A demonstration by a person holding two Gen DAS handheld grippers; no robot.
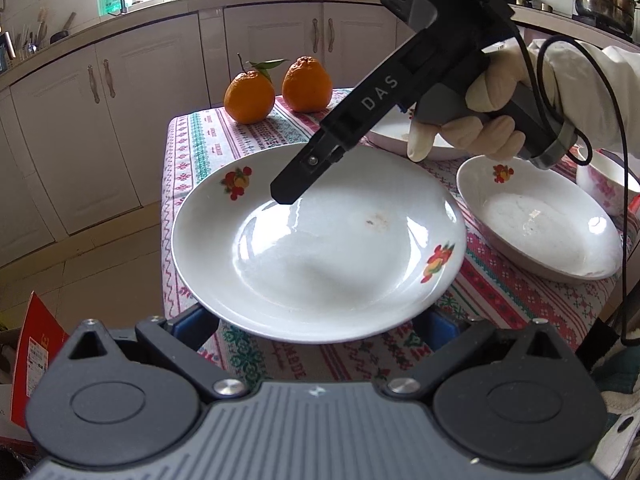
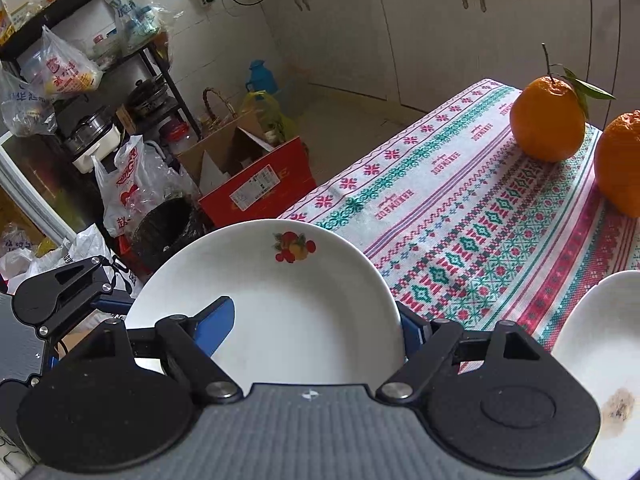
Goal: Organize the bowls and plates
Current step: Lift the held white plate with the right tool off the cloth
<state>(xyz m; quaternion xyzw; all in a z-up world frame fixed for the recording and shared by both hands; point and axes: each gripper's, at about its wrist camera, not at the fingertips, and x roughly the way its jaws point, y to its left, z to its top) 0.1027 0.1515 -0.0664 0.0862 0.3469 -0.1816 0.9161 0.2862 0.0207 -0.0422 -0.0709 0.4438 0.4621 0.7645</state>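
With both the right hand-held gripper and the left hand-held gripper spread around the fruit-printed plate at frame centre, keep it level and pinch its rim squarely before lifting it off the worktop.

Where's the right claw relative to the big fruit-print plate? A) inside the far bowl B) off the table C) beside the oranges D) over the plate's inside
D: in the left wrist view the right claw hangs over the inside of the plate, clear of the oranges.
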